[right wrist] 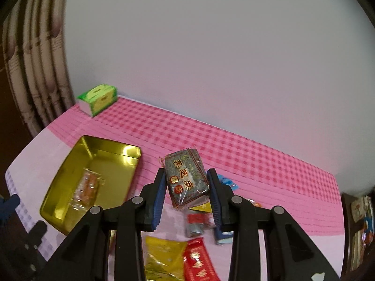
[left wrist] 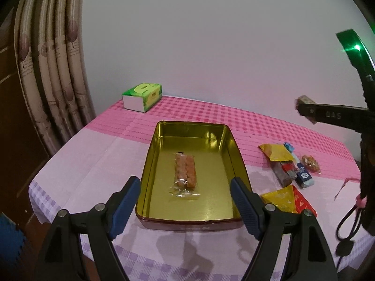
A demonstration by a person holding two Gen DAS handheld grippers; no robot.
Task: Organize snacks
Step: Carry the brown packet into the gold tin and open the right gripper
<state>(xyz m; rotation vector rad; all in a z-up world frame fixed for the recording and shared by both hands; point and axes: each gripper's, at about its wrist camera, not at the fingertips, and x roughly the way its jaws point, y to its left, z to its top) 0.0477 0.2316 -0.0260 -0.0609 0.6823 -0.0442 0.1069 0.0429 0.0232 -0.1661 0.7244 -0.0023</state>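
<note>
A gold tin box (left wrist: 150, 164) (right wrist: 58, 187) sits on the pink cloth with one clear-wrapped orange snack bar (left wrist: 185, 171) (right wrist: 88, 187) lying inside. My left gripper (left wrist: 185, 208) hangs open over the tin's near rim, nothing between its blue pads. My right gripper (right wrist: 186, 192) is shut on a dark wrapped sesame cake (right wrist: 186, 178), held in the air above the snack pile. In the left wrist view the right gripper (left wrist: 304, 109) shows at the right edge with the cake (left wrist: 304, 99) at its tip.
Loose snacks (left wrist: 288, 164) lie right of the tin: gold, red and blue packets. A gold and red packet (left wrist: 289, 199) (right wrist: 178, 257) lies nearer. A green tissue box (left wrist: 143, 96) (right wrist: 98, 98) stands at the far left corner by the curtain (left wrist: 51, 70).
</note>
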